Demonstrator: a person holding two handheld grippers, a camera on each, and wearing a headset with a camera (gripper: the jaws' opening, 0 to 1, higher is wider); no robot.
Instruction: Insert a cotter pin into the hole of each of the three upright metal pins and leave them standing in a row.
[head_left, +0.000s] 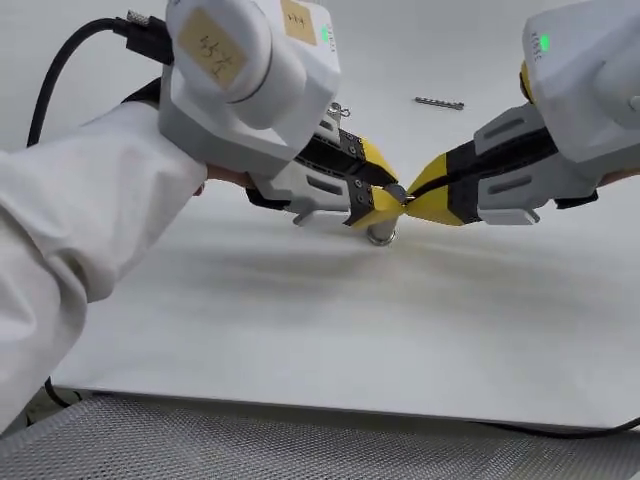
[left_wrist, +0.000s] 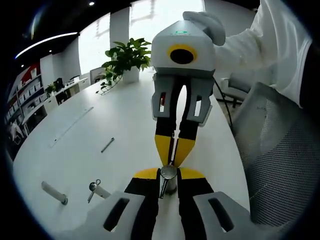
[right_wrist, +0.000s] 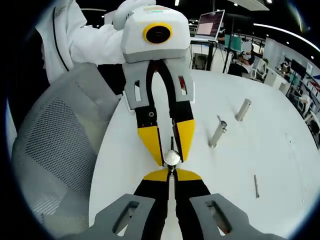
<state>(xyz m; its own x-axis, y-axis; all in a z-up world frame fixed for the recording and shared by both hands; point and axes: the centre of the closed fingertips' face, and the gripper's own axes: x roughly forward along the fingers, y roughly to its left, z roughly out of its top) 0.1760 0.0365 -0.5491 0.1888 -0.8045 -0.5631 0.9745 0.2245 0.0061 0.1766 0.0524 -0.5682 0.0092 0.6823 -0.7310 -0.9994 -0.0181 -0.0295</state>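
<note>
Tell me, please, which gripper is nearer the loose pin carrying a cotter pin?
Left. That pin lies beside the left gripper; the right gripper sits beyond the upright pin.

an open-plan office – a long white meeting table (left_wrist: 75, 150) with a potted plant (left_wrist: 125, 57) at its far end, a grey mesh chair (right_wrist: 55, 150) beside it, shelves (left_wrist: 27, 97) along one wall, tall bright windows (left_wrist: 145, 20), a strip light (left_wrist: 45, 42) overhead – and a lit screen (right_wrist: 210, 24) with people at desks (right_wrist: 245, 50) beyond
</note>
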